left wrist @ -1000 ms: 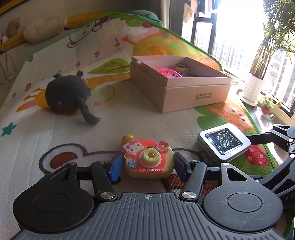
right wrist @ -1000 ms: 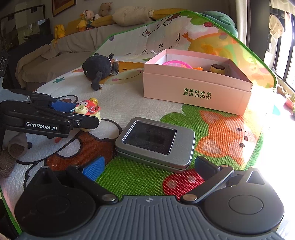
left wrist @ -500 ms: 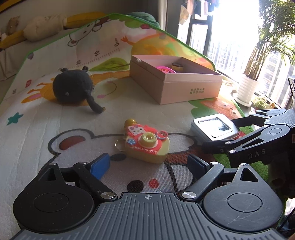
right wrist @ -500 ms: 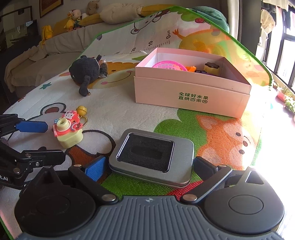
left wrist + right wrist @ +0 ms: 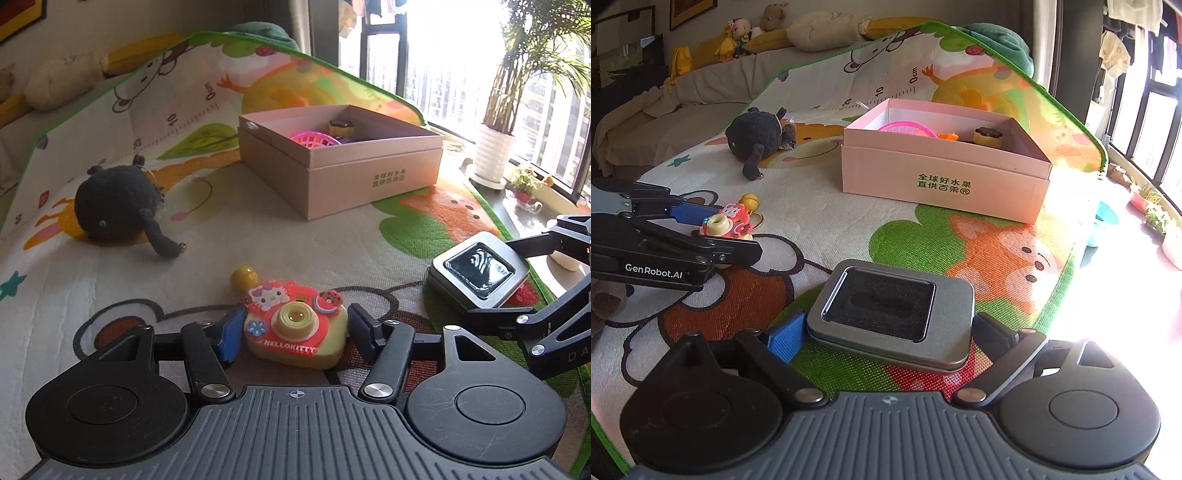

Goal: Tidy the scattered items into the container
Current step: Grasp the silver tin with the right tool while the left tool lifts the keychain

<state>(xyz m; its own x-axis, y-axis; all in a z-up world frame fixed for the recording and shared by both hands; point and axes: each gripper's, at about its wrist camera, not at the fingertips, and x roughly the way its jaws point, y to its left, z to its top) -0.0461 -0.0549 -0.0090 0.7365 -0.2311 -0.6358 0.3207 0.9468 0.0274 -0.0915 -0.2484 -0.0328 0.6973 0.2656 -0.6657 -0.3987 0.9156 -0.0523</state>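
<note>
Left wrist view: the left gripper (image 5: pixel 291 326) has its jaws clamped on the toy camera (image 5: pixel 295 330), which sits on the play mat (image 5: pixel 258 236). Right wrist view: the right gripper (image 5: pixel 890 332) has its pads pressed against both sides of the metal tin (image 5: pixel 892 314), near on the mat. The pink box (image 5: pixel 945 162) stands farther off, holding small toys. A black plush toy (image 5: pixel 114 203) lies far left.

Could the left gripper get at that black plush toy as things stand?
Probably not right away: the left gripper is shut on the toy camera. The mat toward the black plush toy looks free.
</note>
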